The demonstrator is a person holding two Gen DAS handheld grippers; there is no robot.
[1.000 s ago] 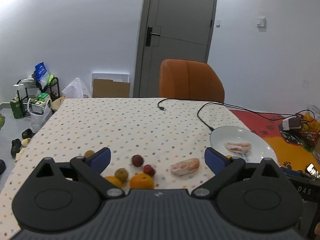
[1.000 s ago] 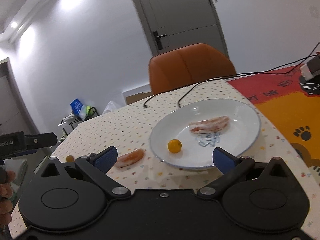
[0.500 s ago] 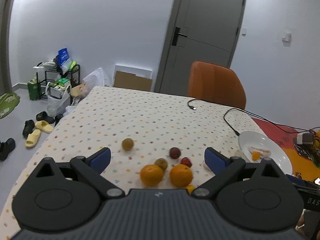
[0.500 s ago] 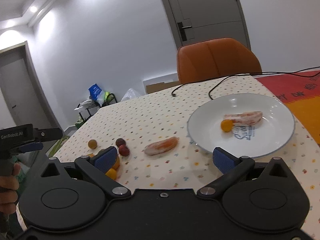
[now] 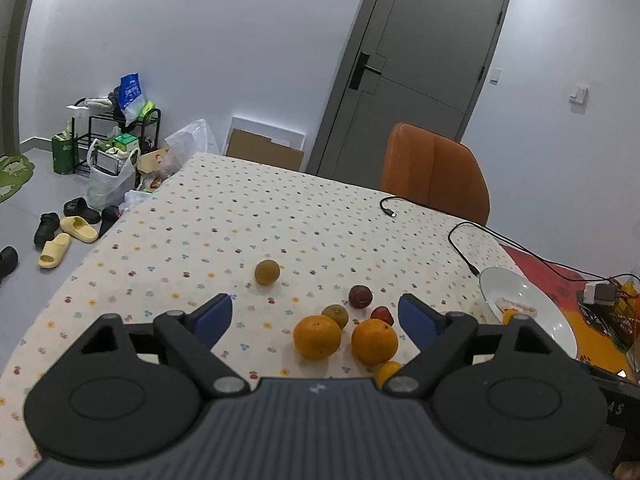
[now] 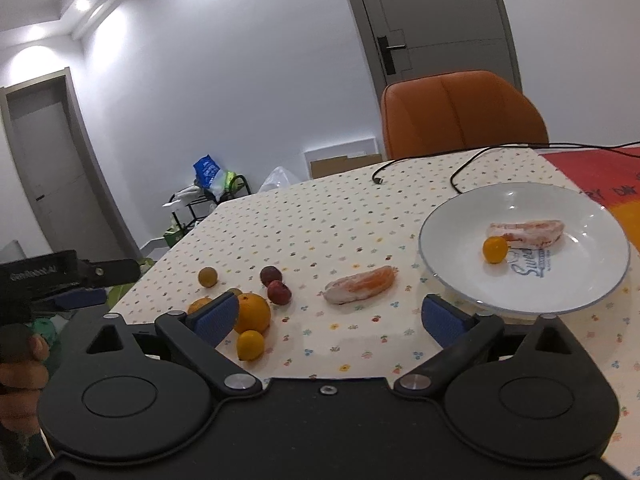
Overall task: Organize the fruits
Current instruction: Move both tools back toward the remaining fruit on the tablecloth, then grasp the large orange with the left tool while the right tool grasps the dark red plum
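Note:
Two oranges (image 5: pixel 317 337) (image 5: pixel 374 341) lie on the dotted tablecloth, framed between the fingers of my open left gripper (image 5: pixel 316 316). Around them sit two dark red plums (image 5: pixel 360 297), a brownish round fruit (image 5: pixel 267 272) and a small kumquat (image 5: pixel 387 372). My right gripper (image 6: pixel 330 318) is open and holds nothing, with a peeled citrus segment (image 6: pixel 359 284) just beyond its fingertips. The white plate (image 6: pixel 580 280) at the right carries another peeled segment (image 6: pixel 528 232) and a small kumquat (image 6: pixel 495 249).
An orange chair (image 5: pixel 434 172) stands at the table's far side. Black cables (image 5: pixel 460 236) trail across the cloth near the plate. A red-orange mat (image 6: pixel 600 176) covers the right end. A hand (image 6: pixel 18 384) holds the other gripper at the right wrist view's left edge.
The left gripper has swung left and pulled back, so the oranges now sit between its fingers. The right gripper has also turned left, bringing the loose fruit cluster into view.

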